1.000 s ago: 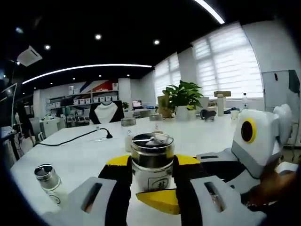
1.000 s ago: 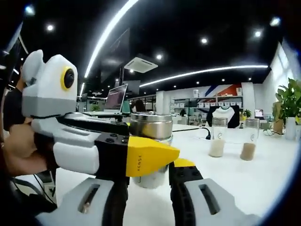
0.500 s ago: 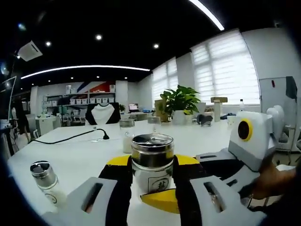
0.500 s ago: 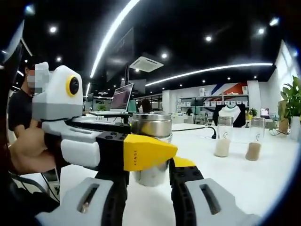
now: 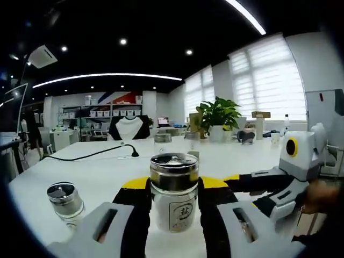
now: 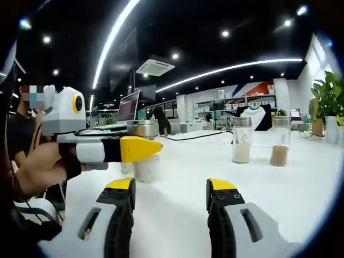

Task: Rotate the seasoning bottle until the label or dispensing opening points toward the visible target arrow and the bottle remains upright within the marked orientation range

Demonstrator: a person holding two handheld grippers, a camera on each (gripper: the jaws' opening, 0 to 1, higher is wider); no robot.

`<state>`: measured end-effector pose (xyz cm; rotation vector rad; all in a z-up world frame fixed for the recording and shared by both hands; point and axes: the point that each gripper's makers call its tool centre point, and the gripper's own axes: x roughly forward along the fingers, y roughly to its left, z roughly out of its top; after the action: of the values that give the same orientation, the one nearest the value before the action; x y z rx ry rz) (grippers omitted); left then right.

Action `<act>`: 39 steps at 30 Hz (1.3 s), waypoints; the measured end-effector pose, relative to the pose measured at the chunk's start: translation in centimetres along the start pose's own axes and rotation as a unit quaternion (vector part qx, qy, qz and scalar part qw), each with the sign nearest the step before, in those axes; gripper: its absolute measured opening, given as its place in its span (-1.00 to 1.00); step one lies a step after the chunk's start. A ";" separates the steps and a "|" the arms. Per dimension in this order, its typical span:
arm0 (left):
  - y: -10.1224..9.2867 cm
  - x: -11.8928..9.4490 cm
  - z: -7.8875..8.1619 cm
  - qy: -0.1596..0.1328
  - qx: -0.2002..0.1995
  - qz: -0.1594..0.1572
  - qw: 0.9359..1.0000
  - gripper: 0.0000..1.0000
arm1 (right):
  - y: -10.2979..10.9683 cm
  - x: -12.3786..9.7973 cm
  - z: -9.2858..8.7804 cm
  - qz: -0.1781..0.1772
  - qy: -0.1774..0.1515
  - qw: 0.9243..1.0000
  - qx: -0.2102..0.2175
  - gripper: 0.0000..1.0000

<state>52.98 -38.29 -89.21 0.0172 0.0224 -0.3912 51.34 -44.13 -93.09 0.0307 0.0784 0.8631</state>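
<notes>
Item one, my left tool (image 5: 173,215): closed on the seasoning bottle (image 5: 173,192), its jaws pressing the glass on both sides below the metal cap; in the right gripper view the same tool (image 6: 141,149) comes in from the left with its yellow tip across the bottle (image 6: 144,151). Item two, the bottle: upright on the white desk (image 5: 102,172), directly ahead of my left tool and between its jaws, label with a dark printed character facing back toward that tool's camera. Item three, my right tool (image 6: 170,193): open, jaws spread and empty, drawn back with bare desk between it and the bottle, which sits ahead and to its left. Item four, other stock: a small capped jar (image 5: 66,200) just left of my left tool; two filled shakers (image 6: 241,141) well ahead of my right tool, to the right. Target arrow: I cannot find it on the desk here. Handling note, my judgement: turn by rolling the left wrist about the bottle's vertical axis, grip firm and low, base flat to the desk, slow enough that the bottle does not lean; regrip with the right tool if the wrist runs out.
</notes>
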 end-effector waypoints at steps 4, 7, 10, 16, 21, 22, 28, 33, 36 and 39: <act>1.2 0.1 -0.1 -0.002 -0.001 0.016 1.000 -0.29 | -0.6 -0.3 0.2 -0.009 -0.001 1.000 0.003 0.04; 1.7 0.1 -0.4 -0.002 -0.006 0.020 1.000 -0.29 | -0.7 -0.4 0.3 -0.011 0.000 1.000 0.004 0.03; 2.2 0.1 -0.9 0.003 -0.008 0.029 1.000 -0.29 | -0.7 -0.4 0.2 -0.011 0.002 1.000 0.006 0.01; 3.3 -0.1 -2.0 0.011 -0.017 0.044 0.999 -0.29 | -0.8 -0.5 0.2 -0.014 0.003 1.000 0.009 -0.02; 3.7 -0.2 -2.4 0.014 -0.019 0.049 0.999 -0.29 | -0.9 -0.5 0.2 -0.018 0.003 1.000 0.010 -0.02; 3.8 -0.2 -2.5 0.015 -0.020 0.050 0.998 -0.29 | -0.9 -0.5 0.3 -0.018 0.003 1.000 0.011 -0.02; 4.0 -0.1 -2.6 0.011 -0.026 0.052 0.998 -0.29 | -1.1 -0.6 0.3 -0.020 0.003 1.000 0.013 -0.02; 4.0 0.0 -3.0 0.013 -0.030 0.052 0.998 -0.29 | -1.1 -0.7 0.3 -0.020 0.004 1.000 0.015 -0.02; 4.1 0.0 -3.1 0.013 -0.030 0.055 0.998 -0.29 | -1.2 -0.7 0.3 -0.022 0.004 1.000 0.013 -0.02; 4.2 0.1 -3.1 0.014 -0.030 0.055 0.998 -0.29 | -1.3 -0.7 0.4 -0.023 0.005 1.000 0.012 -0.02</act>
<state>54.65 -34.37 -92.31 -0.0348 0.0598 -0.2795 51.89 -45.46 -92.77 0.0468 0.0975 0.8164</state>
